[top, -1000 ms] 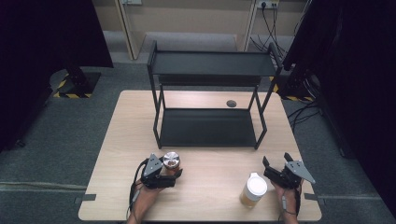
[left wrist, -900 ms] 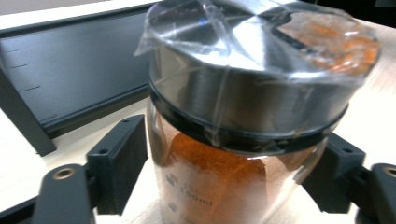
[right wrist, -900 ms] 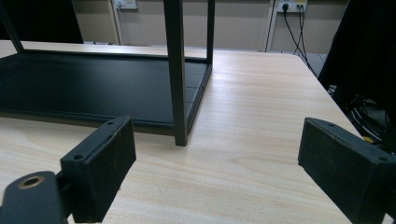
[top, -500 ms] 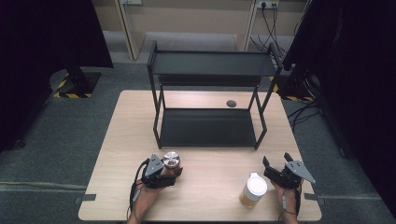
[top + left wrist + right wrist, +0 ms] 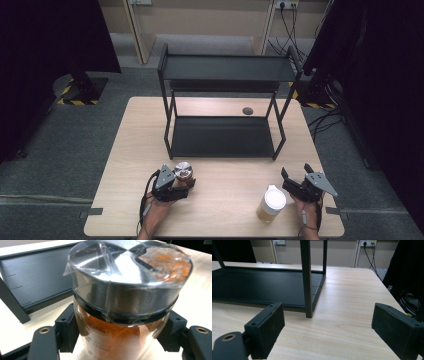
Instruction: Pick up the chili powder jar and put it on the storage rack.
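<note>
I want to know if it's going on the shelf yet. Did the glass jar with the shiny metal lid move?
No. The glass jar with the shiny metal lid sits just as near the black metal shelf rack, with the left gripper shut on it.

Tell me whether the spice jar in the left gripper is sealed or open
Sealed. The jar carries its metal lid, and clear tape runs across the top and down the side. The left gripper clamps it.

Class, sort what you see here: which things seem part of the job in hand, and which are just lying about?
Likely in the job:
- spice jar, clamped in the left gripper
- lidded cup beside the open right gripper
- black shelf rack

Just lying about:
- small dark disc on the table
</note>
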